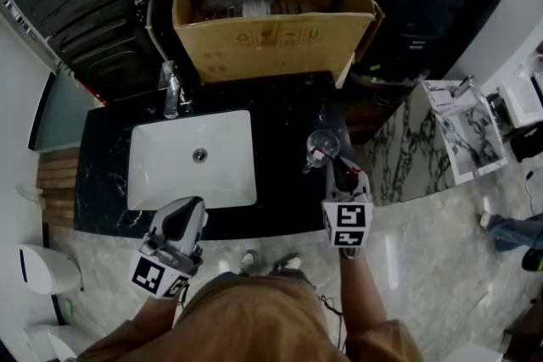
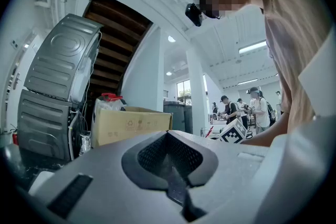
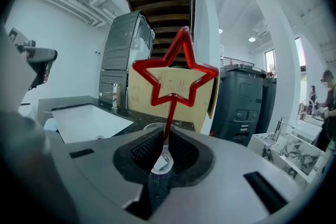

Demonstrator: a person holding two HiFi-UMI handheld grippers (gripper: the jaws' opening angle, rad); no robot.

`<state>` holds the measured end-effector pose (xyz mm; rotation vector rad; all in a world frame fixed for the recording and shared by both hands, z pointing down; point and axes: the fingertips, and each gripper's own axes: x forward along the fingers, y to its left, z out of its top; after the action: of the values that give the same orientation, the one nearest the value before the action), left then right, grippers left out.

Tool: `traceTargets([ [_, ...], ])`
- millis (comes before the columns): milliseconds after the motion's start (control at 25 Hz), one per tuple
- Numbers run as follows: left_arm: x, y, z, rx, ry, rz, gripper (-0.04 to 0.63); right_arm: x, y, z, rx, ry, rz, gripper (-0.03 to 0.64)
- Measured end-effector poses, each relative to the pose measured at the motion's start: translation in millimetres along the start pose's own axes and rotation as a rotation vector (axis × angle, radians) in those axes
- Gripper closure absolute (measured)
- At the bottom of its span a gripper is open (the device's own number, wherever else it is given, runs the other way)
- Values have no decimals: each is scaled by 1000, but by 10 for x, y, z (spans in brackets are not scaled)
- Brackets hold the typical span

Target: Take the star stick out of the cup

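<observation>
Right gripper (image 3: 165, 139) clamped on stem of star stick (image 3: 176, 78), stick upright in clear cup (image 1: 323, 144) at 12 o'clock; left gripper (image 2: 168, 136) closed, empty, 6 o'clock of sink (image 1: 153, 174)

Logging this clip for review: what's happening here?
A person stands at a dark counter with a gripper in each hand. The right gripper is closed on the stem of the red star stick, which is not yet out of the clear cup. The left gripper sits idle and shut near the sink.
</observation>
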<state>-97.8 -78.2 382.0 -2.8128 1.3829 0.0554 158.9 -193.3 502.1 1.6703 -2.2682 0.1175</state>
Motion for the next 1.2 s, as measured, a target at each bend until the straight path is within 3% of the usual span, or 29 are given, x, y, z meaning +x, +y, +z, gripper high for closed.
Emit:
traceTargets([
  [640, 2, 3, 0, 1, 2, 8, 594, 10, 8, 2, 17, -17, 10, 595],
  [800, 9, -6, -21, -1, 7, 6, 594, 12, 8, -67, 29, -12, 5, 549],
  [1200, 10, 6, -27, -1, 9, 3, 594, 8, -24, -91, 44, -28, -18, 603],
])
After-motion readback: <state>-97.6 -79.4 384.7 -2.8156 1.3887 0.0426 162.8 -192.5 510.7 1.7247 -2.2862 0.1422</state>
